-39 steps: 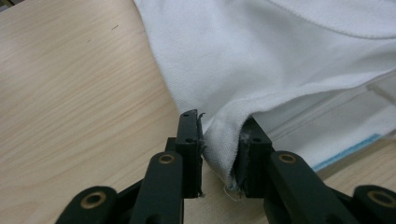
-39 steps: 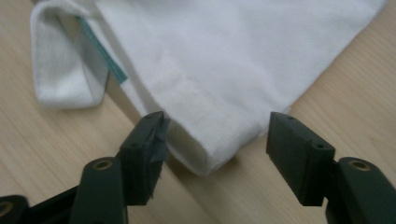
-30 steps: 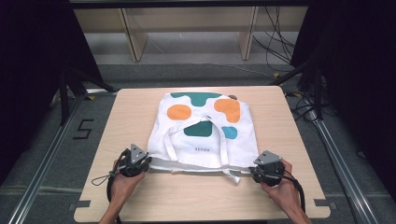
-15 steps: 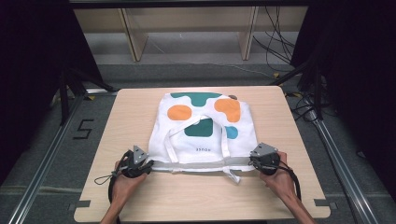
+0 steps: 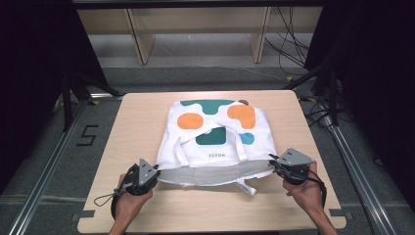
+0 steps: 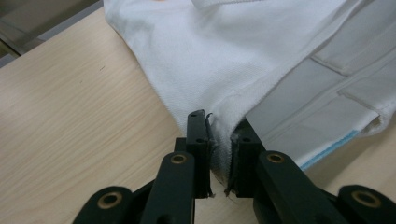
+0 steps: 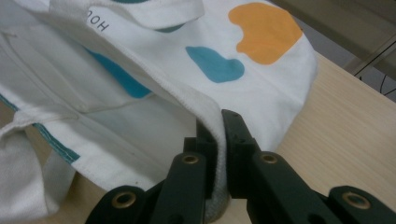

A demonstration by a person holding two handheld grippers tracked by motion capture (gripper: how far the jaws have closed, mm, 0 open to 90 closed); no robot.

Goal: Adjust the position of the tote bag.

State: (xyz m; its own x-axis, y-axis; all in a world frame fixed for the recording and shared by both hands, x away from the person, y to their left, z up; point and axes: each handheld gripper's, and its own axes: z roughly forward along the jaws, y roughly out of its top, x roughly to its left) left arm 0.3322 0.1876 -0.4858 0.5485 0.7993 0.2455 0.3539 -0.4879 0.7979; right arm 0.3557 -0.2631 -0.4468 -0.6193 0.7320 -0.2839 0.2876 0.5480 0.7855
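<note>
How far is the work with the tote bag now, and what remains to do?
Done: the tote bag lies flat on the table, printed side up, handles across it. In hand: the left tongs and the right tongs each pinch a corner of its upper layer at the open edge. Left, probably: lifting that edge to fold or open the bag; no fold shows yet.

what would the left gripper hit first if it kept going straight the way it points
The left gripper is already clamped on the tote bag's corner; straight on, it would likely just push into more of that white cloth.
</note>
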